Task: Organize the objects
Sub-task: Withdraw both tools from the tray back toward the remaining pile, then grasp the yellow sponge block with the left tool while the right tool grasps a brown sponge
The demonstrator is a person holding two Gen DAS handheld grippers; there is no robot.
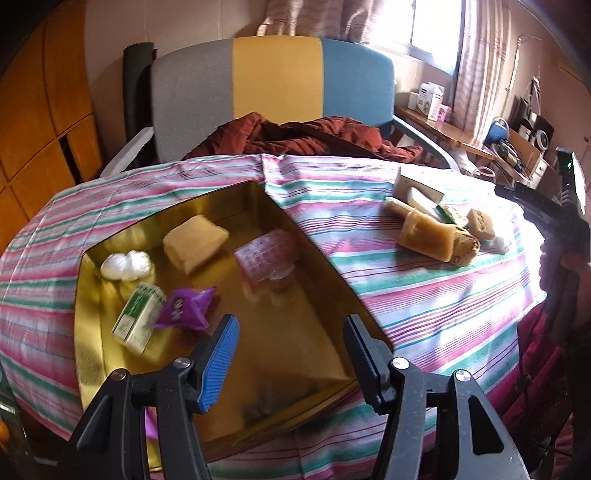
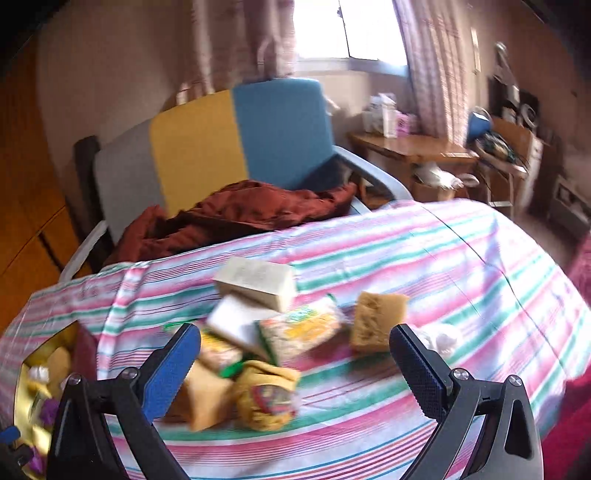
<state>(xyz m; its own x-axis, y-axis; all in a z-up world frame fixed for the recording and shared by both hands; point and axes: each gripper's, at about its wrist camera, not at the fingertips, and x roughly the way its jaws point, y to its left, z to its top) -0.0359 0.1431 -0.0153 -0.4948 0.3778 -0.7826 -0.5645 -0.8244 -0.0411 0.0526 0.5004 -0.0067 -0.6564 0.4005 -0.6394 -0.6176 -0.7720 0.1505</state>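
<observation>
While the right gripper (image 2: 295, 354) gapes, packets (image 2: 295, 328) lie just beyond.

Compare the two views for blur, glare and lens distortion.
Left wrist view: mostly sharp, the window blown out, sun washing out the striped cloth's far right, reflections in the gold tray, edges bowed by the fisheye. Right wrist view: motion blur smears the pile of packets, while the right gripper stays crisp; its window is overexposed too.
</observation>
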